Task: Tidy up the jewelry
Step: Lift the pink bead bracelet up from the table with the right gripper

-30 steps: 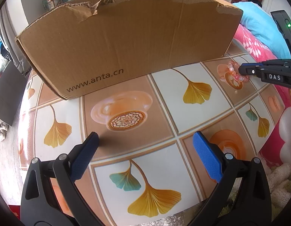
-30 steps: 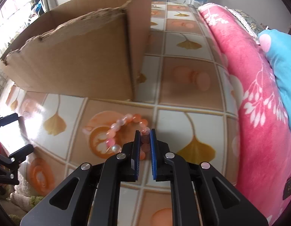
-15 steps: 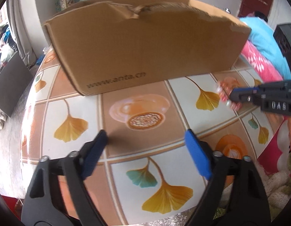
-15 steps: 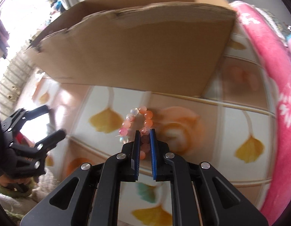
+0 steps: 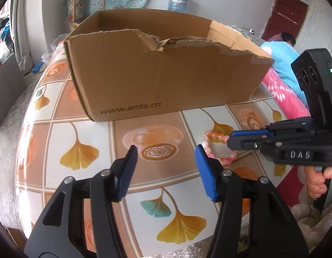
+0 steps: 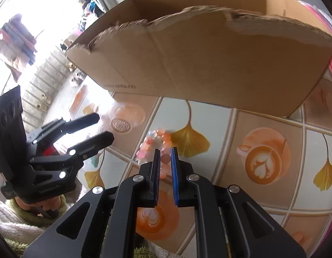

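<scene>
A pink and orange bead bracelet [image 6: 154,144] [image 5: 215,136] hangs from my right gripper [image 6: 165,158], which is shut on one of its beads above the patterned tabletop. In the left wrist view the right gripper [image 5: 231,138] comes in from the right, a hand on its handle. My left gripper [image 5: 166,161] hovers over the table just left of the bracelet; its jaws are closing with nothing between them. The left gripper [image 6: 102,126] shows at the left of the right wrist view. An open brown cardboard box [image 5: 166,73] [image 6: 208,64] with a torn near rim stands behind both grippers.
The table [image 5: 84,129] wears a cloth printed with ginkgo leaves and coffee cups. A pink and blue blanket [image 5: 282,81] lies to the right. A water jug [image 5: 178,0] and a wooden chair [image 5: 84,2] stand behind the box. A dark red door [image 5: 284,19] is at the far right.
The right gripper carried the bracelet leftward, close to the left gripper. The left gripper's jaws narrowed and its view rose, so the box's inside now shows.
</scene>
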The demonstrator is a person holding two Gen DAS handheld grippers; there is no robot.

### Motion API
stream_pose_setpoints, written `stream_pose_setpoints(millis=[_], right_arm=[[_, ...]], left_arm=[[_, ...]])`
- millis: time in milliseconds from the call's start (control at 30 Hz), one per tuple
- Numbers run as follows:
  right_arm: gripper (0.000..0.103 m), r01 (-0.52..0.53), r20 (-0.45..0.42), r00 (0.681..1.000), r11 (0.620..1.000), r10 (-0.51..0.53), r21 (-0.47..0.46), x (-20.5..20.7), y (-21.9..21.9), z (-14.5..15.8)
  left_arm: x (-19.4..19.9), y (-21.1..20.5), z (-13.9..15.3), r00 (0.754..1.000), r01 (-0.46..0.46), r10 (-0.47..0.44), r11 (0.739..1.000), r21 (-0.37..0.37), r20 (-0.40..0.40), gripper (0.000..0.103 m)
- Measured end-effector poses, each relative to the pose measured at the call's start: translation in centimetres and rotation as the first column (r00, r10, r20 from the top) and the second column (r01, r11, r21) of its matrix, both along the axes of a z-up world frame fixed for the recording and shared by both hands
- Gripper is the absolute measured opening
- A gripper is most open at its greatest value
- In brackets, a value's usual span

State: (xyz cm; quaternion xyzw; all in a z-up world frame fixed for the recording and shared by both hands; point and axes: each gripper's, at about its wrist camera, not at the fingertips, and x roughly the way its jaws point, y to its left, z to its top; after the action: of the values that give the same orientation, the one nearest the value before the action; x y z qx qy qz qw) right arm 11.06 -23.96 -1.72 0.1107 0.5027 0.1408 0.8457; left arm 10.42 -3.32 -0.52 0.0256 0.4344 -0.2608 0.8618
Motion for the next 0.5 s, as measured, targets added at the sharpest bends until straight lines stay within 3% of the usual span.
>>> stream_pose_setpoints(millis=[500], right_arm=[[0.010,0.077,0.030,0.997,0.996,-0.078,0.038,-2.0,-2.9,0.3]], left_arm=[[-1.0,-0.6,0.1,1.000,0.027,-0.027,1.000,0.005,-0.002,0.045]])
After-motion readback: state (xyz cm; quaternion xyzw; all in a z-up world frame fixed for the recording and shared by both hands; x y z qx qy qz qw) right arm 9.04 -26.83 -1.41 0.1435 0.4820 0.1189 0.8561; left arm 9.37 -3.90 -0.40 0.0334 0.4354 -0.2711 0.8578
